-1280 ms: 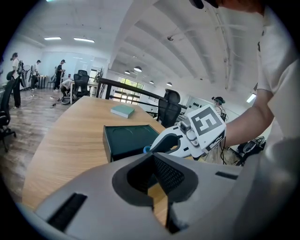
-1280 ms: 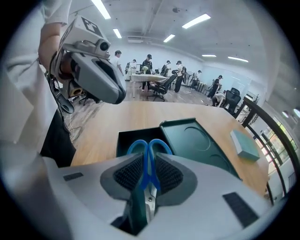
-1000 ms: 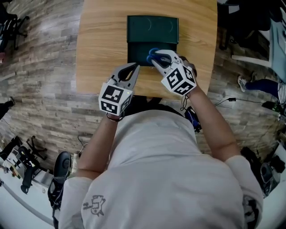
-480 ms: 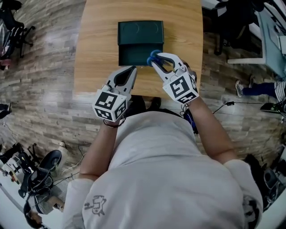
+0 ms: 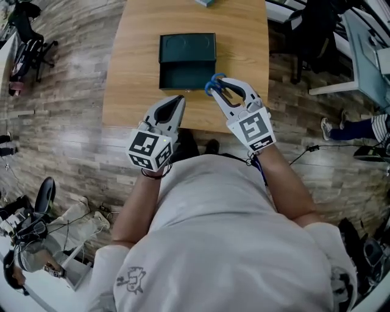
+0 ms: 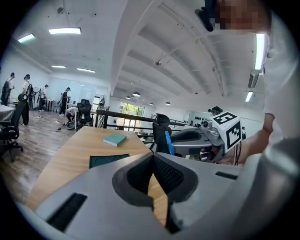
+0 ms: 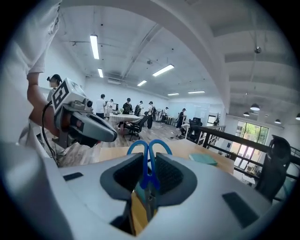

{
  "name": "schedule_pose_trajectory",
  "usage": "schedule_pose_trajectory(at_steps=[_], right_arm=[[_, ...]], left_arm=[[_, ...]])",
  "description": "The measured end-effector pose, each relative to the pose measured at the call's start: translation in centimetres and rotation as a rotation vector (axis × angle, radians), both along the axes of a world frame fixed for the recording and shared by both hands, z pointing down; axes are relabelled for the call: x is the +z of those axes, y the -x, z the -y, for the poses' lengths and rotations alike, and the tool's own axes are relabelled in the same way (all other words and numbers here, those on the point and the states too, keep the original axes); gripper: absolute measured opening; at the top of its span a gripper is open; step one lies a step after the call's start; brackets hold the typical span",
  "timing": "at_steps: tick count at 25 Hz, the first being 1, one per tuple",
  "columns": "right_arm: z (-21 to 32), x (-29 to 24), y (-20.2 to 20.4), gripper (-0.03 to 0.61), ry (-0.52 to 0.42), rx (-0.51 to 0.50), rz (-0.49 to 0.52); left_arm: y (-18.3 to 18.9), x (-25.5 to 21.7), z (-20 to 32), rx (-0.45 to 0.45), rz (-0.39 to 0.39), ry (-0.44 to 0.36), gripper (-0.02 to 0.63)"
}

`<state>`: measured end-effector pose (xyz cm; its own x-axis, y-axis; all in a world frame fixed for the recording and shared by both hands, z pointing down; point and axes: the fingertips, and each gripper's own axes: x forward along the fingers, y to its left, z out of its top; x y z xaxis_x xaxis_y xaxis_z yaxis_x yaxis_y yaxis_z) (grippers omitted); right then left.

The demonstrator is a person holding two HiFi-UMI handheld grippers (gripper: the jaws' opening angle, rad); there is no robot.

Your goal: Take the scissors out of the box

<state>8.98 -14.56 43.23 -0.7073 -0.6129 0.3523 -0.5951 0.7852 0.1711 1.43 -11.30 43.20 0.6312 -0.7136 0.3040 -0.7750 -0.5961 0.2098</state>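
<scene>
Blue-handled scissors [image 7: 149,157], clamped in the right gripper [image 5: 223,89] at the 5 o'clock corner of the dark green box [image 5: 183,76], want a firm, steady carry onto the wooden table [image 5: 131,91]; left gripper [image 5: 175,102] closed, empty.

Plenty of open tabletop [image 5: 131,73] left and right of the box [image 5: 187,58] upper middle; a book [image 5: 205,2] sits at the top edge.
</scene>
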Motion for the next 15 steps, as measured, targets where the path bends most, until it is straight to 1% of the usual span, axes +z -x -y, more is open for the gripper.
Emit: schedule_pose_trajectory(at_steps=[5,9,15], right_arm=[[-2.0,-1.8,-1.4,0.092,0.002,0.022,0.061],[-3.2,-3.1,-2.6,0.092,0.003,0.059,0.100],[-5.2,-4.6,-3.5,0.092,0.011,0.116,0.162]], left_arm=[[-0.7,-1.5,-1.9,-0.007,0.009,-0.030,0.005],[-0.7,-2.9,-3.1,-0.009,0.013,-0.051,0.005],[-0.3,-4.5,-4.0,0.018,0.018,-0.084,0.005]])
